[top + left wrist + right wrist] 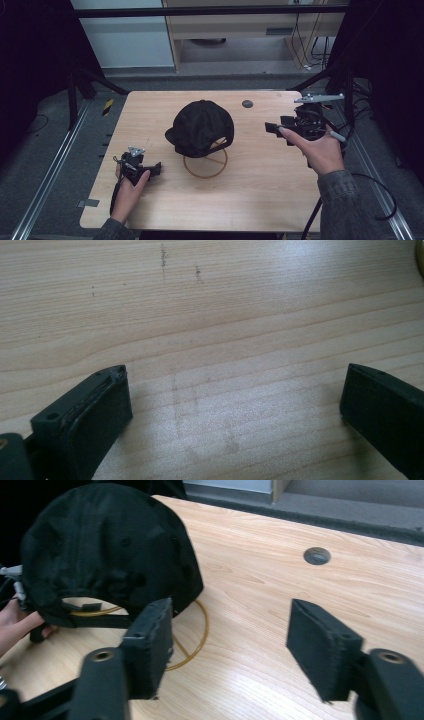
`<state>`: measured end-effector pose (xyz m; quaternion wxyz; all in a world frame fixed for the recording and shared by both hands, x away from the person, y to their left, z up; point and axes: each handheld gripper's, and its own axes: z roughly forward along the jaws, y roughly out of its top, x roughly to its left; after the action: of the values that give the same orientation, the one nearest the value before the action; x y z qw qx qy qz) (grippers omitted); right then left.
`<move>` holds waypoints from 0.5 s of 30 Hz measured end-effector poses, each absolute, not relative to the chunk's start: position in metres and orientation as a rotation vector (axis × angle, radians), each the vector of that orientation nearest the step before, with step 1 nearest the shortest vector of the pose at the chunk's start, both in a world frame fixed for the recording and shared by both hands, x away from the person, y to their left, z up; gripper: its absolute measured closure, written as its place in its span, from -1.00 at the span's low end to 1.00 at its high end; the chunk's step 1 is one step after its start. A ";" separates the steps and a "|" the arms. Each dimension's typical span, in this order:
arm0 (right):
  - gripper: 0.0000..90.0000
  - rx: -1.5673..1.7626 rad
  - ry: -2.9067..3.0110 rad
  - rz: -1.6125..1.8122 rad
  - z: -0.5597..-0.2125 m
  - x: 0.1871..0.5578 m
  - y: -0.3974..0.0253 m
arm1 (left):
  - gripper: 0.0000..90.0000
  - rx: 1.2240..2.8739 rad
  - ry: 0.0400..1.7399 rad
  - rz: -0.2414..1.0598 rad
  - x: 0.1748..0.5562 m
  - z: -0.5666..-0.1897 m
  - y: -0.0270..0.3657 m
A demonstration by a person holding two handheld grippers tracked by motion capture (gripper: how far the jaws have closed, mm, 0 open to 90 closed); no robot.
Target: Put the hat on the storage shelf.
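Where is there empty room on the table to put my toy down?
The near edge of the table, between the two hands, is bare wood. So is the far-left corner behind the left gripper. The middle is crowded: the black cap sits on its wire stand, with the right gripper close beside it.

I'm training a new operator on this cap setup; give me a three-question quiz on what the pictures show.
1. True or false: the black cap sits on a wire stand.
2. Which gripper is nearer the cap's rear opening with the strap? A) left gripper B) right gripper
3. Fill in: the jaws of both grippers are ____ and hold nothing.

Key
1. True: the stand's ring base lies on the table under the cap.
2. B: the right gripper view looks straight at that opening, while the left gripper view faces bare wood.
3. Open.
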<state>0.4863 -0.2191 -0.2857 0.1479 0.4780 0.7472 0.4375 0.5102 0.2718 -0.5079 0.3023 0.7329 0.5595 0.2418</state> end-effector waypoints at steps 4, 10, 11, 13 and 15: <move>-0.53 1.392 2.111 1.230 -0.290 0.486 -0.225 | -1.00 1.948 1.482 0.641 0.510 -0.508 0.272; -0.71 1.413 2.061 1.187 -0.299 0.485 -0.235 | -1.00 1.948 1.483 0.641 0.510 -0.508 0.272; -0.73 1.419 2.056 1.189 -0.301 0.484 -0.236 | -1.00 1.948 1.483 0.641 0.510 -0.508 0.272; -0.75 1.425 2.048 1.183 -0.305 0.484 -0.239 | -1.00 1.947 1.483 0.641 0.510 -0.508 0.272; -0.76 1.429 2.042 1.183 -0.308 0.483 -0.241 | -1.00 1.947 1.483 0.641 0.510 -0.508 0.272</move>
<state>0.4827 -0.2408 -0.3075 0.1901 0.5085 0.7267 0.4209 0.5100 0.2718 -0.5078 0.3008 0.7339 0.5590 0.2416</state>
